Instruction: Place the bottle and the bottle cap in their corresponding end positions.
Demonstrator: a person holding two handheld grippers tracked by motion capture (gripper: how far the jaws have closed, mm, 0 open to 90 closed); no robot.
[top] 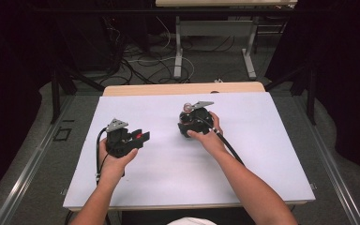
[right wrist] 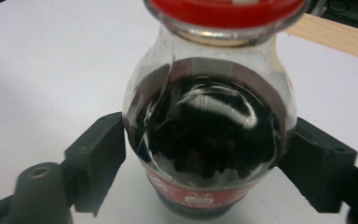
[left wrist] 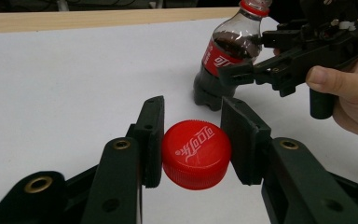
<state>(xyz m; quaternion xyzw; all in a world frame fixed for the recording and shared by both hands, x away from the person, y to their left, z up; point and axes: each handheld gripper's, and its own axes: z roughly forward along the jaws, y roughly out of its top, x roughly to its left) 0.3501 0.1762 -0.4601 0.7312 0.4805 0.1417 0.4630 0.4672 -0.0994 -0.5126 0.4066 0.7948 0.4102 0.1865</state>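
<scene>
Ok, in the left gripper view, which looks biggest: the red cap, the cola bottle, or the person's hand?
1. Cola bottle, though it's farther away.
2. Red cap, right by the camera, so it looks large.
The hand is cut off at the edge, so I can't rank it.

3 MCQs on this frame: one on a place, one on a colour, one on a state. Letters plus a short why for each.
1. Where does the bottle stand?
A. On the white table top
B. On the floor
C. In a box

2. What colour is the cap between the left gripper's jaws?
A. Blue
B. Red
C. Green

3. How does the left gripper stand to the cap?
A. Open, far from it
B. Shut on it
C. Lying on top of it

Answers:
1 A: the left gripper view shows the bottle's base on the white table, with the right gripper around its body.
2 B: the cap is red with white lettering.
3 B: both black pads press on the cap's sides in the left gripper view.
</scene>
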